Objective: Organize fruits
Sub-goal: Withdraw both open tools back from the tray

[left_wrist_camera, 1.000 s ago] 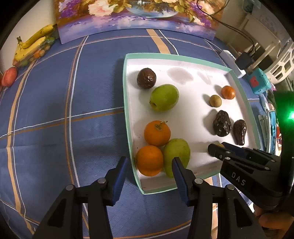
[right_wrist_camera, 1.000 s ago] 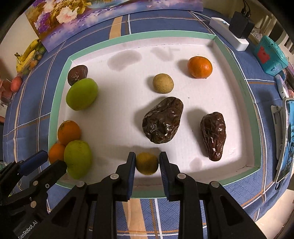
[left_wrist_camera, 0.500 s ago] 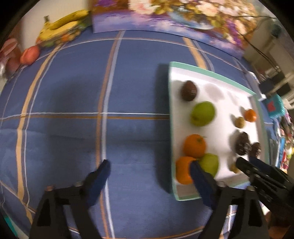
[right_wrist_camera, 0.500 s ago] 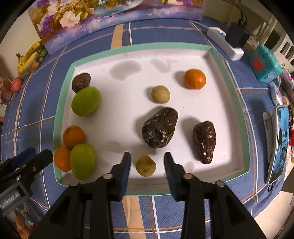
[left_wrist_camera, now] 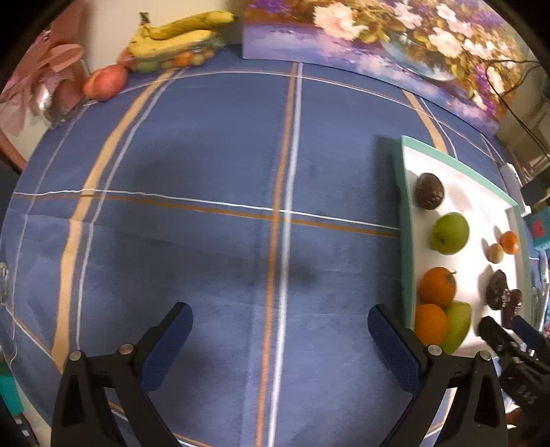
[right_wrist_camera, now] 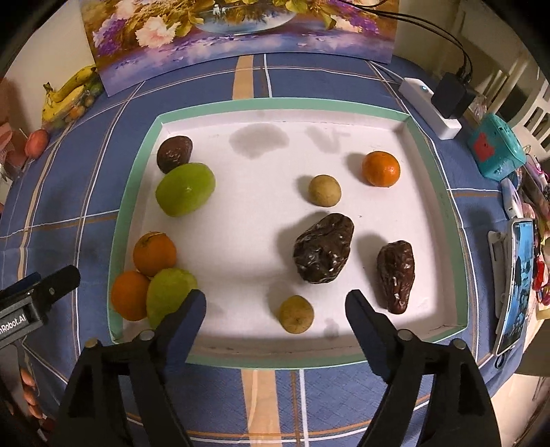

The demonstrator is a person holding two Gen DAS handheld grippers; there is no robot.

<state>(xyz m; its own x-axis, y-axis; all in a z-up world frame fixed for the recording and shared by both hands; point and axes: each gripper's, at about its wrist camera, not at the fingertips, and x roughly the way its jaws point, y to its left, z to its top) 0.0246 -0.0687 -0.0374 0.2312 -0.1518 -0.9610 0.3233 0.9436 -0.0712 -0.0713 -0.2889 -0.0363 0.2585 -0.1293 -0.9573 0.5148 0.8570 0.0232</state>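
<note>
Ten fruits lie in the white tray (right_wrist_camera: 137, 192) with the teal rim, which sits on the counter (left_wrist_camera: 213, 165) under a blue plaid cloth. Along the tray's left side, far to near: a dark brown round fruit (right_wrist_camera: 174, 153) touching a green fruit (right_wrist_camera: 185, 194), then an orange (right_wrist_camera: 154, 253), a second orange (right_wrist_camera: 130, 295) and a second green fruit (right_wrist_camera: 170, 292), these three bunched in contact at the near-left corner. On the right half: a small orange (right_wrist_camera: 381, 169), a tan round fruit (right_wrist_camera: 324, 190) just beside it, a large wrinkled dark fruit (right_wrist_camera: 323, 248), and a narrower wrinkled dark fruit (right_wrist_camera: 396, 275) near the right wall. A small yellow-green fruit (right_wrist_camera: 296, 314) rests on the tray floor by the near rim, between the fingers of the right hand-held gripper (right_wrist_camera: 276, 306) but apart from both pads; its jaws have just been opening and stand released. The left hand-held gripper (left_wrist_camera: 280, 319) hangs over bare cloth to the left of the tray, jaws spread wide after just opening, nothing between them. Off the tray: bananas (left_wrist_camera: 178, 32) and a reddish fruit (left_wrist_camera: 105, 82) at the counter's far-left corner, a flower painting (right_wrist_camera: 240, 31) propped along the back, a white power strip (right_wrist_camera: 429, 106), a teal box (right_wrist_camera: 496, 151) and a phone (right_wrist_camera: 515, 285) to the right.
</note>
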